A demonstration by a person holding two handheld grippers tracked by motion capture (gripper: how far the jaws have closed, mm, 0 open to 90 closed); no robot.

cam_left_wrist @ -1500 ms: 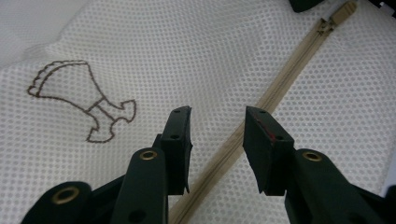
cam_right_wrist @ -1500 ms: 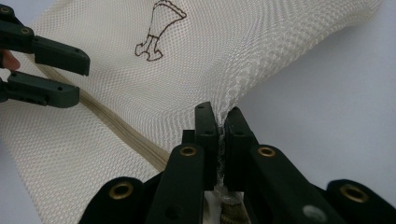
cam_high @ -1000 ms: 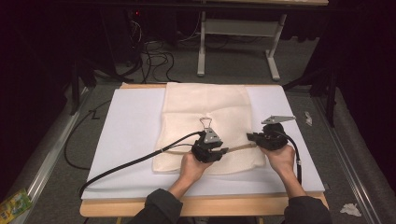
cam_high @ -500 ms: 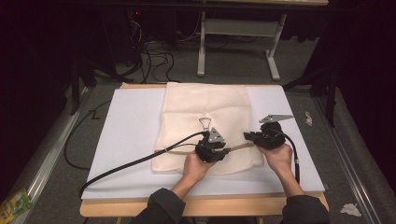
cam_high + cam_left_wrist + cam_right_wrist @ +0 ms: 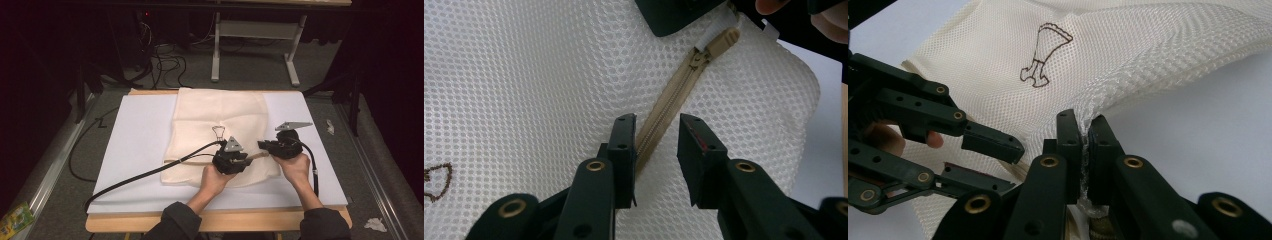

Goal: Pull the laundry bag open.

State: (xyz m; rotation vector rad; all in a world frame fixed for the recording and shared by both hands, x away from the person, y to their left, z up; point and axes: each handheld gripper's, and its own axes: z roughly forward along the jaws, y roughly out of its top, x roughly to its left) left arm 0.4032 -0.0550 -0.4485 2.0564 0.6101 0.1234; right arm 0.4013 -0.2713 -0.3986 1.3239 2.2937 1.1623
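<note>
Where the white board [image 5: 140, 150] covers the table, seen from above: a cream mesh bag [image 5: 220, 115] lying flat across its middle, the left gripper [image 5: 248, 161] and right gripper [image 5: 262, 146] close together over the bag's near right corner, each in a hand, black cables trailing off. Along the left gripper's own jaws: parted, holding nothing, straddling the tan zipper [image 5: 669, 97] on the mesh, the zipper pull [image 5: 719, 40] farther up near the other gripper. Along the right gripper's jaws: pressed together on a pinched-up fold of mesh at the bag's edge, the left gripper [image 5: 1008, 162] just beside with jaws apart, a brown printed emblem [image 5: 1045, 55] beyond.
</note>
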